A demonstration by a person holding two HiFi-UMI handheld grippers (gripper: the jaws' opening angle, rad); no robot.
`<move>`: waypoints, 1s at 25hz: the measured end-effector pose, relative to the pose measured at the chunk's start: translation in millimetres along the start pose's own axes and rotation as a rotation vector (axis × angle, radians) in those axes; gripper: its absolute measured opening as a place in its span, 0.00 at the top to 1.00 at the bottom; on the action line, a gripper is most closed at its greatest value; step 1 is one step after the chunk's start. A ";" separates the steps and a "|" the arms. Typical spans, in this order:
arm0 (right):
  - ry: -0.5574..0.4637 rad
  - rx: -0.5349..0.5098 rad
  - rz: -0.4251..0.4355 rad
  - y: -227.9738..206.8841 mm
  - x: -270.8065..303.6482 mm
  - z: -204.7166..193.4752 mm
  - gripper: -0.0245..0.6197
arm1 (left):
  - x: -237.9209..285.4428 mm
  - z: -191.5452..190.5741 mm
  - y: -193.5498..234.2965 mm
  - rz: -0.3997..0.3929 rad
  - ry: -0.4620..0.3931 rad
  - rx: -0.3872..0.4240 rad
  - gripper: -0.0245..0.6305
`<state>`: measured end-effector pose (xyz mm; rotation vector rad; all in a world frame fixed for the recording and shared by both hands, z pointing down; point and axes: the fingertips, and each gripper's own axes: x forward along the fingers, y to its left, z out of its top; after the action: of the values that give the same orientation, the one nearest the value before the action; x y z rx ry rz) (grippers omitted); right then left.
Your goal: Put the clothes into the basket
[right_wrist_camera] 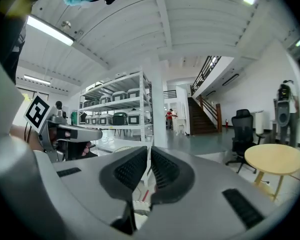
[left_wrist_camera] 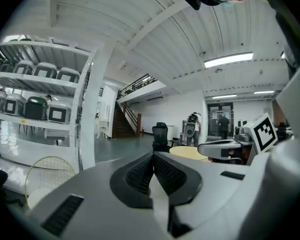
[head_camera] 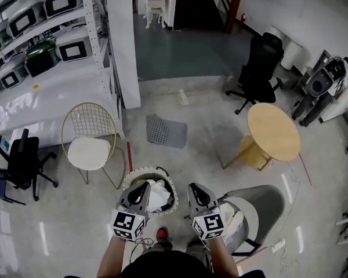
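**A:** Starting from the left?

**B:** White metal shelving [head_camera: 98,33], loaded with white boxy units with dark windows [head_camera: 72,48] and one dark green unit [head_camera: 40,57]. Below and to the right, a gold wire chair with a white seat pad [head_camera: 90,149].

**A:** And the container?

**B:** Round basket with a pale rim and dark inner wall [head_camera: 153,169], standing on the concrete floor just right of the gold chair. Filled with crumpled white clothes [head_camera: 160,196], heaped inside and showing between the two claws in the head view.

**A:** State of the claws?

**B:** Left gripper [head_camera: 141,186] [left_wrist_camera: 151,166] over the basket's left half, held about level, ribbed pads clenched tip to tip. Right gripper [head_camera: 196,189] [right_wrist_camera: 149,166] just beside the basket's right rim, likewise clenched, with only a thin slit between the pads.

**A:** Further right?

**B:** Grey perforated mat [head_camera: 167,130] lying flat on the floor beyond the basket. Grey shell chair [head_camera: 261,210] close by the right gripper. Then a round light-wood table [head_camera: 272,132], and behind it a black office chair [head_camera: 258,68].
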<state>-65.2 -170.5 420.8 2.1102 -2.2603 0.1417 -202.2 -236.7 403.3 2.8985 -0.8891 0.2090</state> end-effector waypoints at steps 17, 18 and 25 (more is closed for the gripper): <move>0.022 0.084 -0.549 -116.4 -179.2 -15.3 0.89 | 84.7 -4.8 -174.6 -0.515 0.055 0.038 0.95; 0.021 0.091 -0.571 -122.5 -191.9 -14.8 0.89 | 86.7 -4.2 -189.0 -0.538 0.060 0.042 0.95; 0.036 0.119 -0.682 -158.9 -266.6 -27.6 0.89 | 95.8 -14.6 -270.6 -0.640 0.093 0.047 0.95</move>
<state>111.1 86.3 428.2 2.7638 -1.4228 0.2802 27.4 -64.3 417.5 3.0021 0.0804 0.2996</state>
